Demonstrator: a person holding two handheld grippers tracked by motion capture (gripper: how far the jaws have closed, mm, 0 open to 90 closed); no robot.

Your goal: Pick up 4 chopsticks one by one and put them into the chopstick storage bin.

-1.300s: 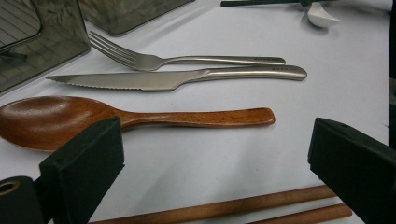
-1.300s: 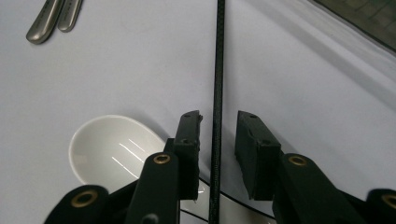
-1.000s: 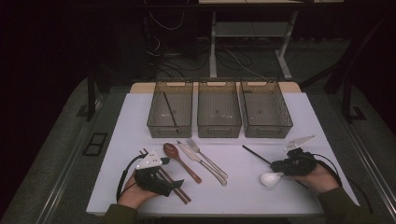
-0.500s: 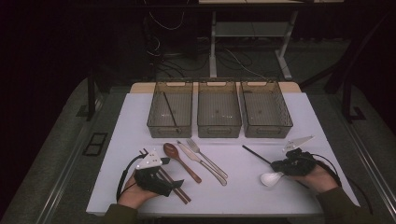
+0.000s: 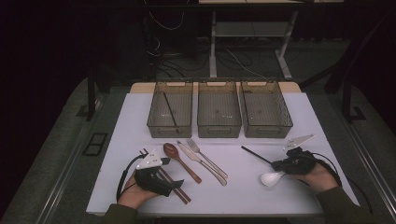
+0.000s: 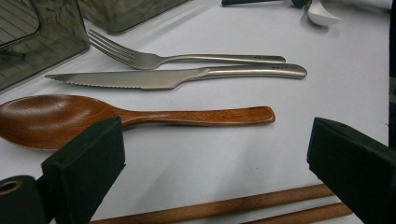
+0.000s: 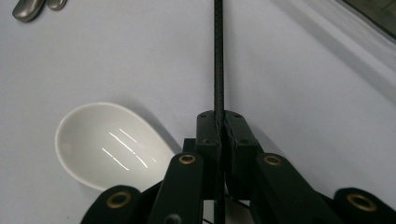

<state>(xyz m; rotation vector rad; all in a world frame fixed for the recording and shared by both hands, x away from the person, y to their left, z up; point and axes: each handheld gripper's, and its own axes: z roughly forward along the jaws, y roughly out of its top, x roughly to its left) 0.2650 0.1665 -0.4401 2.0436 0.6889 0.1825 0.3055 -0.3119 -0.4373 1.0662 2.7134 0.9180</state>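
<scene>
Right gripper view: right gripper (image 7: 218, 135) had its jaws pinched tight on a thin black chopstick (image 7: 218, 56), gripped near one end, with the stick running straight ahead over the white table (image 7: 303, 84). White ceramic spoon (image 7: 109, 144) lay just beside the jaws on the table, not held.

High view: right gripper (image 5: 284, 164) sat at the near right of the table, chopstick (image 5: 256, 156) pointing up-left toward the three bins. It looked low, at or barely off the surface; I couldn't tell which. Left bin (image 5: 170, 109) already held one black stick leaning along its wall. Middle bin (image 5: 219, 109) and right bin (image 5: 266, 109) looked empty.

Left gripper (image 5: 173, 185) was parked at near left with its jaws spread wide, holding nothing. In the left gripper view the brown chopsticks (image 6: 224, 209) lay on the table between the jaws, with the wooden spoon (image 6: 93, 116), knife (image 6: 177, 78) and fork (image 6: 177, 59) beyond.

My read: sorting cutlery into bins, and the step in hand was the pickup of the second black chopstick, grasp done and lift pending. Next move likely calls for a clean lift, a carry across to the left bin to join its mate, and tipping the far end down so it clears the rim. End grip means the stick could swing or pivot.
</scene>
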